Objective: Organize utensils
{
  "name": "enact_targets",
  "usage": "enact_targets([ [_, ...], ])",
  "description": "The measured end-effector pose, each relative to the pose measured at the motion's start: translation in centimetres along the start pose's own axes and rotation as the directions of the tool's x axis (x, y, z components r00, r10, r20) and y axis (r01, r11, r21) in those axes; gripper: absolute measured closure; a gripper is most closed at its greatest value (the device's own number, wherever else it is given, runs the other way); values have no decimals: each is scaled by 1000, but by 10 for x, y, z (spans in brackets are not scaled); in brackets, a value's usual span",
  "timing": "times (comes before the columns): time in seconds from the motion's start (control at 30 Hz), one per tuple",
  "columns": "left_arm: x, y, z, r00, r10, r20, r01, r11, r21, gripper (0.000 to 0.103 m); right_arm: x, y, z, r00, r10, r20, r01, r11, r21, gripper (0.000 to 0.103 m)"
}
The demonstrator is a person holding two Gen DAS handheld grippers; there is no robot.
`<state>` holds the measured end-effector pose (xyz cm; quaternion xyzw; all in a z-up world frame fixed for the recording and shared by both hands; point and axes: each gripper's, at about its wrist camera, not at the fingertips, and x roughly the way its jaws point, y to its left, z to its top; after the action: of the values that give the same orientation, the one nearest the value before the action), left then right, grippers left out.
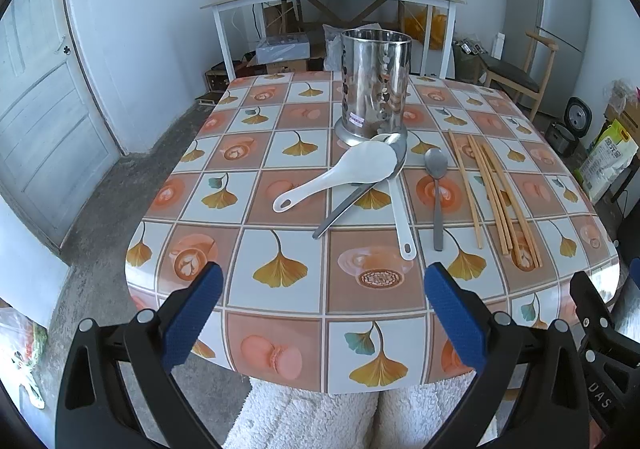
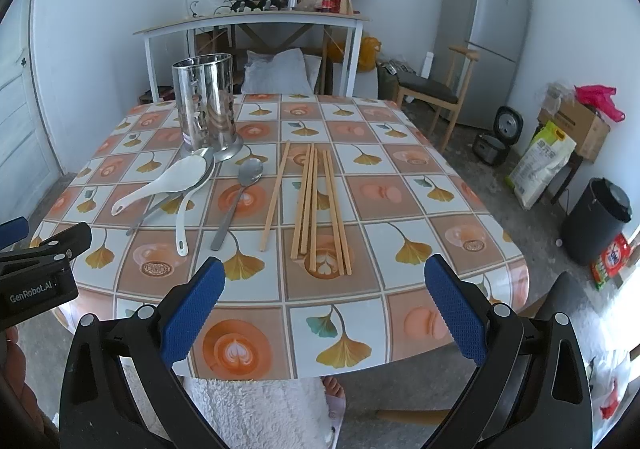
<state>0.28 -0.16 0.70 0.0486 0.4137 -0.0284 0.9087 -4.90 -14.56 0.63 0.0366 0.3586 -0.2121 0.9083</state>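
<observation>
Showing: tabletop [image 1: 280,333] under glossy vinyl, checked with ginkgo leaves.
Holder: perforated steel utensil holder [image 1: 375,85], cylindrical, upright, empty.
Spoons: two white ceramic spoons [image 1: 340,177] and a steel spoon overlapping against the holder's base; a smaller metal spoon [image 1: 437,193] just right of them.
Chopsticks: wooden chopsticks [image 2: 320,209], loose, right of the holder.
Left gripper [image 1: 324,313]: blue ribbed pads spread wide, empty.
Right gripper [image 2: 325,309]: spread wide, empty.

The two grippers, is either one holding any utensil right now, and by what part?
Nothing is held. The left gripper and right gripper are both open above the table's near edge.
</observation>
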Motion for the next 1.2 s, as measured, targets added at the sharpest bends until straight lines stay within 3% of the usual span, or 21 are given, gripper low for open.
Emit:
enact_targets([
  [1.2, -1, 1, -2, 1000, -2, 9, 2, 1000, -2, 4, -3, 4, 0, 1000, 1, 2, -1, 1000, -3, 8],
])
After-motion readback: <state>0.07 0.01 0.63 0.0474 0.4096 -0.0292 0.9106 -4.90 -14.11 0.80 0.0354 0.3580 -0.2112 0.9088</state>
